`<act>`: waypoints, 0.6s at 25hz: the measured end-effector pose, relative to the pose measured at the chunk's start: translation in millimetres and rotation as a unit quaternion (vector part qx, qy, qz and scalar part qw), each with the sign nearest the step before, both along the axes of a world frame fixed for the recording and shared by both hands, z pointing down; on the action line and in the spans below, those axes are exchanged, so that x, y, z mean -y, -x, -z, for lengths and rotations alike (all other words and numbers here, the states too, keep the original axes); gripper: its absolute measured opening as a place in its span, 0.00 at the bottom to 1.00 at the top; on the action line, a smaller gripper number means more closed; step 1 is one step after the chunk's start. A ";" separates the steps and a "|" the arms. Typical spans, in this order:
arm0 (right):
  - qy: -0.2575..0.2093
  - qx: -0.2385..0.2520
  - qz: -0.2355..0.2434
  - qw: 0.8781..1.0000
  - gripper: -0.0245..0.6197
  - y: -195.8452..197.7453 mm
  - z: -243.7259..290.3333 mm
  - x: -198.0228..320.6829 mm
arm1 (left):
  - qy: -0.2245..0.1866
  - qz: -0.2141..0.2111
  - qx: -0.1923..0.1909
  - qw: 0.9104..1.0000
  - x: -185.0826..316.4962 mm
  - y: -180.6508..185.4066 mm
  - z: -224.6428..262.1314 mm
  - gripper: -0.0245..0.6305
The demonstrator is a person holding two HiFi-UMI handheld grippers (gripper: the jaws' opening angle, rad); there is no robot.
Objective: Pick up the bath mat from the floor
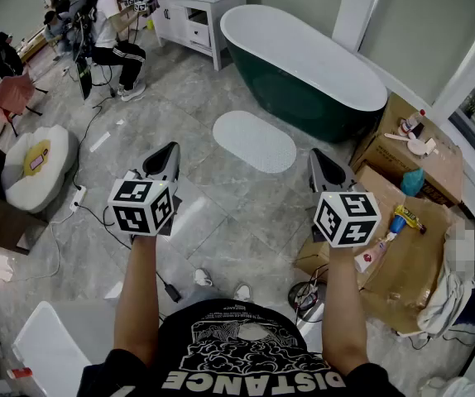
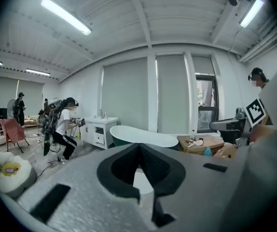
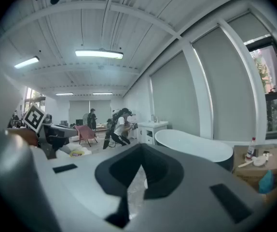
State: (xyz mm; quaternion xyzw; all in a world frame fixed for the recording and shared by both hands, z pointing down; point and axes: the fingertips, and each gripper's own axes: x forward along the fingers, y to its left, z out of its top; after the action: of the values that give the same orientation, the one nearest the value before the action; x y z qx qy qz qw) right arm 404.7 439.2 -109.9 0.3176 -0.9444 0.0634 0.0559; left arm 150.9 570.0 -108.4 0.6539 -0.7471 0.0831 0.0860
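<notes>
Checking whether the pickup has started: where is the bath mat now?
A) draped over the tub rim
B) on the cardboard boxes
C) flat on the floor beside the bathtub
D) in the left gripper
C: the head view shows the bath mat lying flat on the floor beside the bathtub, untouched.

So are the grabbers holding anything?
No, nothing. The left gripper and right gripper are both shut and empty; the bath mat lies on the floor ahead of them, untouched.
</notes>
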 end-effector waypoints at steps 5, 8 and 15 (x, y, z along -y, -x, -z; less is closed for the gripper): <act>-0.001 0.015 -0.011 1.000 0.05 0.4 3.1 2.6 | -0.003 -0.004 0.004 1.000 0.6 2.4 2.4 0.04; -0.002 0.008 -0.017 1.000 0.05 0.5 -1.2 3.4 | -0.008 -0.003 0.002 1.000 1.8 6.2 2.1 0.04; -0.001 -0.006 -0.030 1.000 0.08 9.9 -12.8 14.2 | -0.006 -0.008 0.002 1.000 20.8 22.8 -4.7 0.09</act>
State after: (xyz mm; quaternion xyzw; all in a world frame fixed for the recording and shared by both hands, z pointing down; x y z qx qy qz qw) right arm 394.7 425.0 -97.1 0.3465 -0.9342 0.0618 0.0590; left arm 128.2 549.2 -103.7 0.6604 -0.7423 0.0808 0.0801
